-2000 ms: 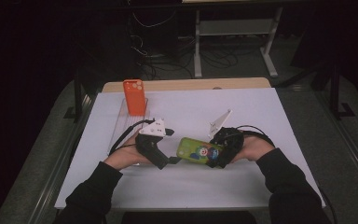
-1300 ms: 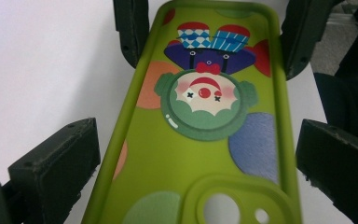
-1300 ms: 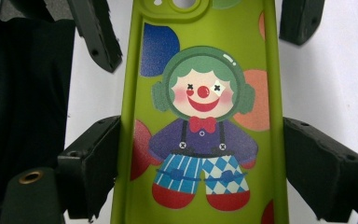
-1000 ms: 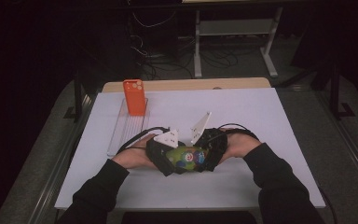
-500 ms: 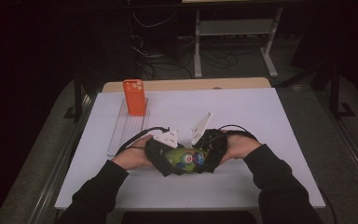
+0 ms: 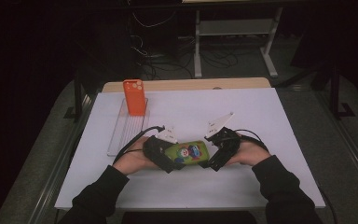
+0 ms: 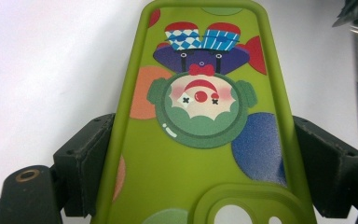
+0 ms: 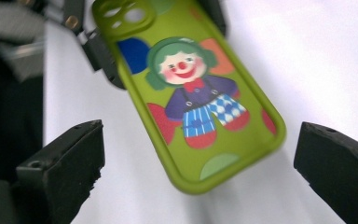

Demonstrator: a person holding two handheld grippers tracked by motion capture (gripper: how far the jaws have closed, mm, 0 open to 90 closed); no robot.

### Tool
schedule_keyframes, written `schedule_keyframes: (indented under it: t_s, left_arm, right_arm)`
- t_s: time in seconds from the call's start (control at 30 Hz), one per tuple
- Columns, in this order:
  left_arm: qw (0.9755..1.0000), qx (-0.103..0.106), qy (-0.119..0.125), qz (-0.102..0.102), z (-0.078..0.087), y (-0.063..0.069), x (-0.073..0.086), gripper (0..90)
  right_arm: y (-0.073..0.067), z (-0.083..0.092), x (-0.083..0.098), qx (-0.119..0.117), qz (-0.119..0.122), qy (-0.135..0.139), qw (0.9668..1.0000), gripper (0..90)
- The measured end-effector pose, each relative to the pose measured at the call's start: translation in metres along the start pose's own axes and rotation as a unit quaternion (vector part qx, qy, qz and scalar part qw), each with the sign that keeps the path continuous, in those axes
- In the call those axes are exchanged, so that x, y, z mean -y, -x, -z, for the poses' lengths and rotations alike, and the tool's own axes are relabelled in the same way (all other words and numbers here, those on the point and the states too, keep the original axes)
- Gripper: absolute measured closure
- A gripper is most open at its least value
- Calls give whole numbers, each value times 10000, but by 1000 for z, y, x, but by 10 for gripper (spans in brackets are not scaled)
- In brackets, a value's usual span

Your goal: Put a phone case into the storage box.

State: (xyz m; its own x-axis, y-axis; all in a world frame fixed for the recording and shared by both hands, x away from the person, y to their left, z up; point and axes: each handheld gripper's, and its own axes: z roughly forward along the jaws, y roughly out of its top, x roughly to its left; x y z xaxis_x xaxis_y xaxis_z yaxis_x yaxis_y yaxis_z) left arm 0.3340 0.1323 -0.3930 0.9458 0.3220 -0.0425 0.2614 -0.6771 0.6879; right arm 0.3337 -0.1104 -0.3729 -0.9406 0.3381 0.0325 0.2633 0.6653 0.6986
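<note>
A green phone case (image 6: pixel 187 152) printed with a clown hangs just above the white table between the two hands. My left gripper (image 6: pixel 168 159) is shut on its camera-hole end, and in the left gripper view both pads press the sides of the case (image 7: pixel 200 116) around the left gripper (image 7: pixel 207 161). My right gripper (image 6: pixel 213 161) sits at the case's other end, and its jaws have just been opening. In the right gripper view the right gripper (image 8: pixel 200 163) stands wide open, with the rounded end of the case (image 8: pixel 191 93) between the jaws, touching neither pad.
An orange phone case (image 6: pixel 135 97) stands upright at the far end of a clear ribbed tray (image 6: pixel 123 133) on the left of the white table sheet (image 6: pixel 261 116). A table edge of bare wood (image 6: pixel 186 84) runs along the back, with cables and a stand beyond it.
The right gripper has opened off the case's end and drawn back to the right. The left gripper has kept still, holding the case.
</note>
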Motion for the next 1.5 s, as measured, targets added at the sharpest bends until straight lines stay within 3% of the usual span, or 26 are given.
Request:
schedule_keyframes:
  t_s: [0.1, 0.23, 0.27, 0.3, 0.37, 0.47, 0.6, 0.7, 0.87, 0.97, 1.07, 1.1, 1.17, 1.2, 1.23, 1.33, 1.5]
  left_arm:
    - [9993, -233, 91, 295, 3, 0, 1, 146]
    - [9970, -620, 67, 449, 8, -4, 1, 146]
    - [9969, -651, 13, 441, 10, -5, 1, 147]
    - [9958, -712, 90, 566, 10, -5, 1, 146]
    - [9943, -808, 11, 702, 11, -7, 2, 146]
    - [9915, -910, 8, 925, 11, -9, 4, 146]
    - [9899, -990, 56, 1013, 14, -10, 4, 146]
    - [9887, -994, 46, 1120, 14, -11, 4, 146]
    - [9888, -943, 2, 1154, 13, -11, 6, 146]
    - [9889, -924, -12, 1165, 13, -11, 5, 146]
    - [9889, -923, -35, 1163, 12, -11, 5, 146]
    - [9892, -928, -40, 1133, 12, -12, 5, 146]
    - [9895, -936, -44, 1097, 13, -12, 5, 146]
    - [9894, -934, -40, 1110, 13, -12, 5, 146]
    - [9894, -917, -13, 1127, 13, -12, 5, 146]
    - [9891, -924, 28, 1149, 13, -13, 6, 146]
    - [9886, -916, 69, 1192, 13, -13, 5, 146]
  right_arm:
    - [-3, 2, 9, 246, -655, 409, 9967, 10]
    - [-6, -1, 19, 691, -1013, 803, 9892, 11]
    - [-8, -2, 21, 840, -1138, 945, 9854, 11]
    - [-8, -2, 23, 871, -1254, 1012, 9831, 10]
    - [-11, -3, 27, 1071, -1353, 1231, 9773, 10]
    - [-15, -5, 32, 1240, -1510, 1371, 9711, 10]
    - [-19, -10, 39, 1375, -1626, 1410, 9668, 4]
    - [-19, -14, 40, 1492, -1623, 1362, 9658, 4]
    - [-23, -17, 38, 1953, -1308, 1314, 9631, 4]
    - [-27, -21, 37, 2307, -771, 1089, 9638, 4]
    - [-34, -25, 33, 2559, -368, 924, 9616, 3]
    - [-35, -26, 33, 2664, -106, 889, 9597, 4]
    - [-38, -28, 31, 2769, 108, 831, 9572, 0]
    - [-40, -30, 31, 2884, 346, 747, 9540, 0]
    - [-42, -31, 30, 2940, 417, 700, 9523, 0]
    - [-44, -33, 29, 3168, 988, 520, 9419, 0]
    - [-51, -39, 28, 3447, 1561, 419, 9247, 0]
